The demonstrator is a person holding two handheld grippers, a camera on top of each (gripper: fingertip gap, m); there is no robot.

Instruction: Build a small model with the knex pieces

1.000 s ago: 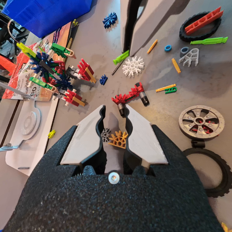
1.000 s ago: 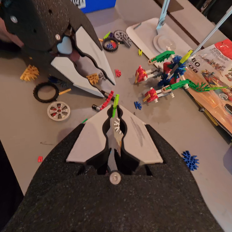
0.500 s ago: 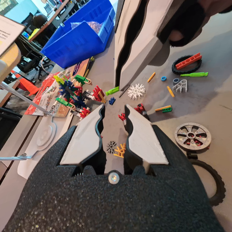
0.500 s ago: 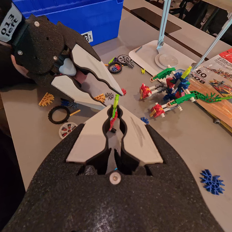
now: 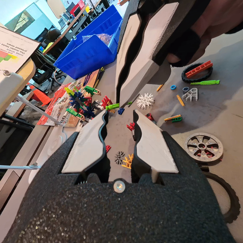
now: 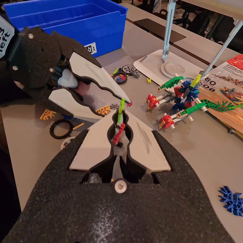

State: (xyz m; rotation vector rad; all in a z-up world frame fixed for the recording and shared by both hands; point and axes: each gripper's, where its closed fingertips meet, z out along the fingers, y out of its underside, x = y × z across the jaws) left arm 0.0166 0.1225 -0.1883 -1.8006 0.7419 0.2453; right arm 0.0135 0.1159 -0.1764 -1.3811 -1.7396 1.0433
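Change: both grippers are sitting higher off the table than a second ago, the lime-green rod having left the surface with the right one; the white snowflake connector is staying where it lay.
Table: grey surface (image 6: pixel 171 164) is carrying scattered construction-toy parts.
Blue bin: large tub (image 6: pixel 73 19) is standing at the far edge, behind the left gripper.
Booklet: red-and-orange instruction sheet (image 6: pixel 226 92) is lying at the right, partly under the model.
Model: built assembly (image 6: pixel 184 97) of blue, red and green pieces is resting beside the booklet.
Left gripper: tool (image 5: pixel 120 111) is hovering with its jaws spread apart, gripping nothing, above a red piece with grey end caps (image 5: pixel 131 126), a small black connector (image 5: pixel 119 157) and a yellow connector (image 5: pixel 128 161).
Right gripper: tool (image 6: pixel 120 111) is pinching the lime-green rod (image 6: pixel 121 109) at its tips, the rod's upper end sitting just beside the left gripper's far fingertip.
Wheel: grey spoked hub (image 5: pixel 203 147) is lying right of the left gripper, touching a black tyre (image 5: pixel 228 197).
White snowflake connector: piece (image 5: pixel 145 100) is lying flat below the right gripper's tips.
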